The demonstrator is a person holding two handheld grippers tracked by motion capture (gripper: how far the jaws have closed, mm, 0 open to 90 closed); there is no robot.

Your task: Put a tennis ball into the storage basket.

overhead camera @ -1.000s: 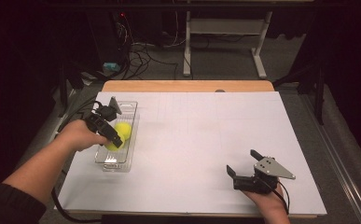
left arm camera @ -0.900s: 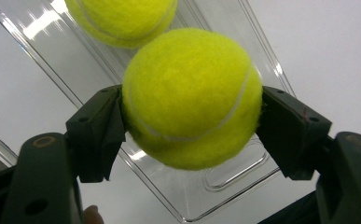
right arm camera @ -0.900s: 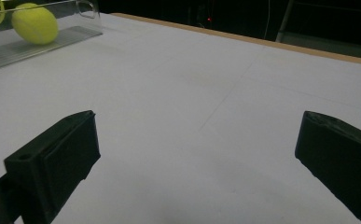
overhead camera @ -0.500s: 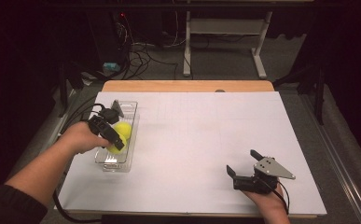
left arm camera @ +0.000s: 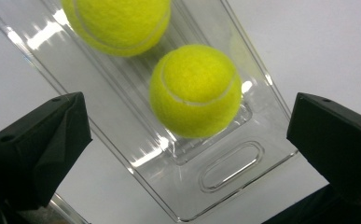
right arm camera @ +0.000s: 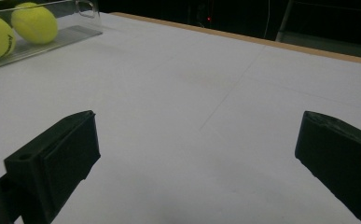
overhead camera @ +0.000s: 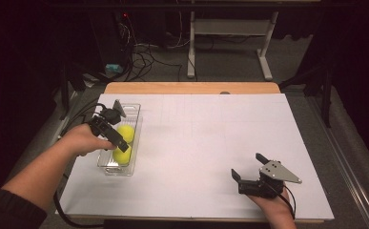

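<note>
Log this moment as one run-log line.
left gripper: jaws just opened, over clear tray | tennis balls: two in tray | right gripper: open, idle on table

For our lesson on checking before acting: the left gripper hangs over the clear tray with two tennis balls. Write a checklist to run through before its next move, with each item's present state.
1. Left gripper jaws apart: ok, they have just been opening, pads clear of the nearer tennis ball.
2. Nearer tennis ball inside the clear tray: ok.
3. Second tennis ball in the tray too: ok.
4. Whether the balls touch each other: cannot tell.
5. Tray wholly on the white table sheet: ok.
6. Right gripper open, far from the tray: ok.
</note>
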